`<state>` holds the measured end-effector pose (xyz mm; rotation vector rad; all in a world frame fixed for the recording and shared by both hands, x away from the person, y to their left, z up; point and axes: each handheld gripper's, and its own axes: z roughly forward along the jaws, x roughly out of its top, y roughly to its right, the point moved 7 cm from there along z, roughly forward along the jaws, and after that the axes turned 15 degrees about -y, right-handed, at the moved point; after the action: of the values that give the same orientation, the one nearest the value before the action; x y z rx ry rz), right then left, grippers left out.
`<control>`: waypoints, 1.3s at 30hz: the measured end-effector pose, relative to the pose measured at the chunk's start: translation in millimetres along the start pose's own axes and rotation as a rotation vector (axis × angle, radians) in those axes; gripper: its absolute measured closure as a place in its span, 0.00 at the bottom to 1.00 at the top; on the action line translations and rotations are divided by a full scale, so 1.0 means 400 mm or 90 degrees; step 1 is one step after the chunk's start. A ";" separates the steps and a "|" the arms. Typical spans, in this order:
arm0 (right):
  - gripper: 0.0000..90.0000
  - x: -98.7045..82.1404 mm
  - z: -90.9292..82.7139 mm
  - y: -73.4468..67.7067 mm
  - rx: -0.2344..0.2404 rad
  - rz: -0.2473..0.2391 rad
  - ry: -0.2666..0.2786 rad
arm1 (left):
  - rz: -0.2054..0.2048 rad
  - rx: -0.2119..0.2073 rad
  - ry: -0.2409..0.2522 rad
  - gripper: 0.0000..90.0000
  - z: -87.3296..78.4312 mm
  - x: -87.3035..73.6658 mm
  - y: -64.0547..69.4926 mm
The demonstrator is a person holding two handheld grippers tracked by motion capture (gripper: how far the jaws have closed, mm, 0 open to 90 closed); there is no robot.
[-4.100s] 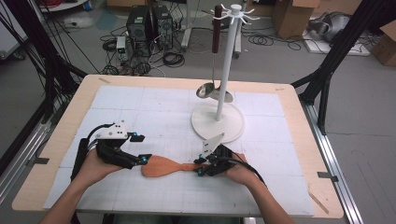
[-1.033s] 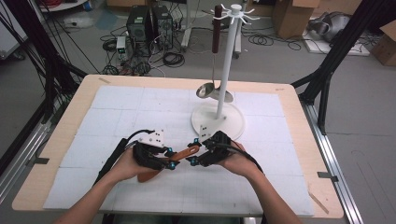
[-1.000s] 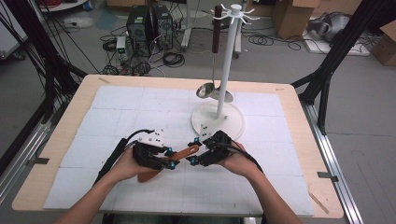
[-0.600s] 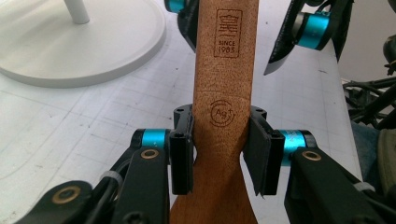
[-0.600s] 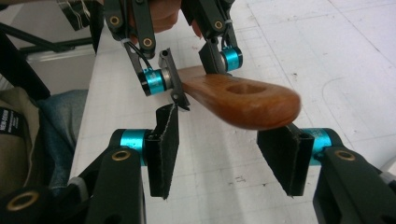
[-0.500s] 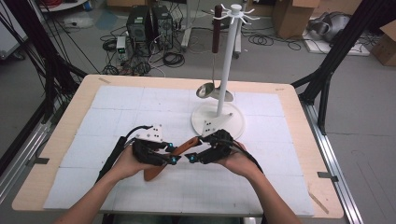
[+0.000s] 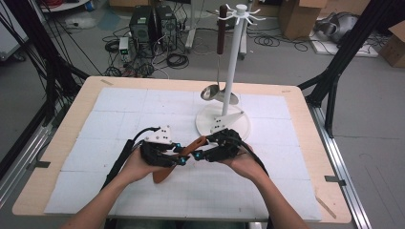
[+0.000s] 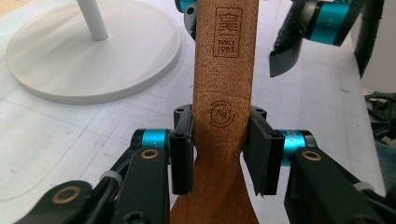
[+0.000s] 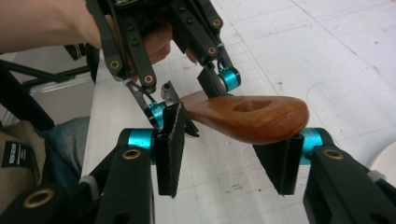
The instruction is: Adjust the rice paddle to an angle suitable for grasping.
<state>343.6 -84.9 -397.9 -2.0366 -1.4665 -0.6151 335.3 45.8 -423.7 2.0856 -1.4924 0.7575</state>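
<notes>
A brown wooden spatula (image 7: 190,149) is held just above the mat, blade toward me and handle slanting up to the right. My left gripper (image 7: 177,155) is shut on its narrow neck (image 8: 219,121), a pad pressed on each side. My right gripper (image 7: 202,153) faces it from the right. The handle's rounded end with its hole (image 9: 252,116) lies between the right gripper's (image 9: 226,154) jaws, which have just been closing. The end rests over the right pad (image 9: 282,163), and I see no firm clamp on it.
A white utensil stand (image 7: 232,62) with a round base (image 7: 239,128) rises just behind the hands. A metal ladle (image 7: 216,91) hangs from it. The white gridded mat (image 7: 119,109) covers the wooden table. Computers and cables lie on the floor beyond.
Four seconds ago only the right gripper held the flat-lying spatula; the left gripper has since moved right and clamped its neck. Over the last second the handle tipped up a little.
</notes>
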 end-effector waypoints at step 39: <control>0.92 0.060 -0.067 -0.028 0.034 -0.043 0.069 | -0.009 -0.030 0.041 0.77 -0.064 0.000 -0.003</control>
<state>339.1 -83.1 -360.5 -1.8898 -1.4763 -0.6954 332.4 62.6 -404.9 2.0161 -1.4467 0.7692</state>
